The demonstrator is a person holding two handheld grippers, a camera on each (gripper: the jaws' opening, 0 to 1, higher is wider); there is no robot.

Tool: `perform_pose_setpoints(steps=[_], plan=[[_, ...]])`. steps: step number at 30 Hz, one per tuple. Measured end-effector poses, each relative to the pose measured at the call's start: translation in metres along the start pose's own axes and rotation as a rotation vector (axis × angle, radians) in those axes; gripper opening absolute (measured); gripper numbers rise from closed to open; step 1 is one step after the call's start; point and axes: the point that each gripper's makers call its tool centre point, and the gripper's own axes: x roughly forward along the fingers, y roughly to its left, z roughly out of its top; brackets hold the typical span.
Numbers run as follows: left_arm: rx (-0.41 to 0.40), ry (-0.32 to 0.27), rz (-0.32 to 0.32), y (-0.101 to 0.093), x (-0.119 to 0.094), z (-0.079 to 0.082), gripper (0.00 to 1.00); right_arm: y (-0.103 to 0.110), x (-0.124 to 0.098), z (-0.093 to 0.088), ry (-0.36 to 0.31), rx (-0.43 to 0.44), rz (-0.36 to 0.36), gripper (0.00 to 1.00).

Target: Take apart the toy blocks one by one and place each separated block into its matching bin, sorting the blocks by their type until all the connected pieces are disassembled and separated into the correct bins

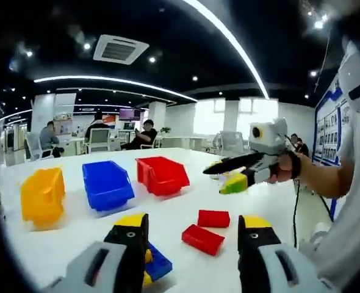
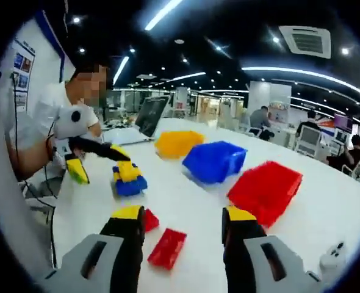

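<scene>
Left gripper hovers spread above two red blocks; right gripper, likewise spread, hovers above the white table near the red bin.

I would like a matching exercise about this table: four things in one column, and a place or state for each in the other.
Things:
A. blue bin
B. red blocks
C. blue-and-yellow stack
D. left gripper

Places or states:
1. jaws open
2. middle of the row of three bins
3. joined together, beside one jaw
4. loose on the table, outside the bins

Pairs: A-2, B-4, C-3, D-1
</scene>
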Motion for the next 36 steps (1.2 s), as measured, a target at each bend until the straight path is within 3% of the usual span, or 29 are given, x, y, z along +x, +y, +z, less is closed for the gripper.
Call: perform_pose_setpoints(steps=[2,5,8,10,13,18,25,32,36], plan=[[-0.004,0.0,-0.005,0.0,0.004,0.001,0.59,0.008,0.004,-0.022,0.028,-0.001,-0.02,0.48],[0.05,0.023,0.019,0.004,0.006,0.002,0.59,0.013,0.012,-0.038,0.046,0.026,-0.046,0.41],[0.056,-0.004,0.029,0.009,0.0,0.014,0.59,0.009,0.015,-0.047,0.085,0.012,-0.075,0.36],[0.042,-0.024,0.035,0.012,-0.005,0.019,0.59,0.008,0.017,-0.047,0.083,0.018,-0.068,0.24],[0.03,-0.04,0.058,0.019,-0.012,0.023,0.59,0.009,0.016,-0.045,0.078,0.021,-0.053,0.24],[0.024,-0.025,0.069,0.02,-0.013,0.014,0.59,0.007,0.014,-0.04,0.045,0.036,-0.049,0.24],[-0.005,-0.028,0.059,0.017,-0.012,0.01,0.59,-0.014,0.003,-0.012,-0.037,0.035,-0.086,0.24],[0.019,-0.006,0.066,0.011,-0.017,0.003,0.59,-0.076,0.001,0.046,-0.158,0.053,-0.195,0.24],[0.037,0.01,0.059,0.004,-0.021,-0.001,0.59,-0.11,0.014,0.076,-0.203,0.044,-0.25,0.24]])
